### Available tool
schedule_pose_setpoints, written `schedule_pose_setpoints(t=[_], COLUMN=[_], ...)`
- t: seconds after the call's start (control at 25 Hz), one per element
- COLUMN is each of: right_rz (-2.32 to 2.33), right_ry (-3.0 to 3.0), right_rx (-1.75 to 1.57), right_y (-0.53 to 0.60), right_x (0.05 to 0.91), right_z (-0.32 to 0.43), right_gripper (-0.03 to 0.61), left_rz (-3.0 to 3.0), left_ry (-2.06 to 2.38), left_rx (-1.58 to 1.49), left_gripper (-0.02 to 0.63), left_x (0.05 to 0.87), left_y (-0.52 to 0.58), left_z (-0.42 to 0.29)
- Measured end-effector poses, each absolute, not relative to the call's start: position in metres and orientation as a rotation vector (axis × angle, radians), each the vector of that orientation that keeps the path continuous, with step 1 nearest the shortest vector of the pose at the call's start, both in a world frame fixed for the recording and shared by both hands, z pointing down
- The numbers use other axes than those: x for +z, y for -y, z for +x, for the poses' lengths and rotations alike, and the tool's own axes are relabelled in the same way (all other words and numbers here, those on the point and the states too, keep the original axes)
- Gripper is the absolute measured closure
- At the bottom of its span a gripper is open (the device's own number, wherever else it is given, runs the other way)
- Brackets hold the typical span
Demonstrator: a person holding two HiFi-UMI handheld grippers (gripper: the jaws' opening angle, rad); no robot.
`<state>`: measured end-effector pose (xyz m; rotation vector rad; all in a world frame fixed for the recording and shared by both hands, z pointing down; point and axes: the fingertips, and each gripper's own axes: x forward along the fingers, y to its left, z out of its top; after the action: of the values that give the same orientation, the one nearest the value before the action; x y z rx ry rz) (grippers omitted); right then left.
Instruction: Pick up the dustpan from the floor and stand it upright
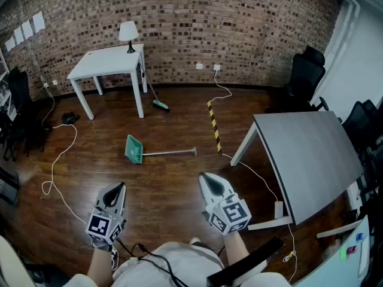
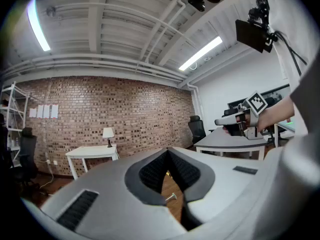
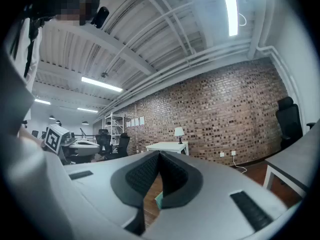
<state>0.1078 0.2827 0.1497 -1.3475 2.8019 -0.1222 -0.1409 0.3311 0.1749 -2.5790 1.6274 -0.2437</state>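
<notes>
Nothing is done yet; the green plastic dustpan with its long grey handle lies flat on the dark wooden floor just before the white tabletop; the left tool and right tool are clenched, empty and well short of it; approach, grasp and uprighting remain

The left gripper is hiding the dustpan but for its handle end; the right gripper is covering all but a teal sliver. The head view's bottom edge is cropping the person.
</notes>
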Motion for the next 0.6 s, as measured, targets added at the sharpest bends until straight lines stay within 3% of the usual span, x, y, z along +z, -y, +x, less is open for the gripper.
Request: schedule_pose_setpoints(t=[0.6], right_rz=[-1.424], right_ry=[-2.785], right_rx=[-0.175], right_y=[-0.24], right_x=[0.167], right_z=[0.097], right_gripper=[0.594], left_rz=[-2.652], left_ry=[-1.628], left_rx=[-0.269], left_gripper=[0.623], left_x=[0.206], left_y=[-0.287], left_z=[-0.163])
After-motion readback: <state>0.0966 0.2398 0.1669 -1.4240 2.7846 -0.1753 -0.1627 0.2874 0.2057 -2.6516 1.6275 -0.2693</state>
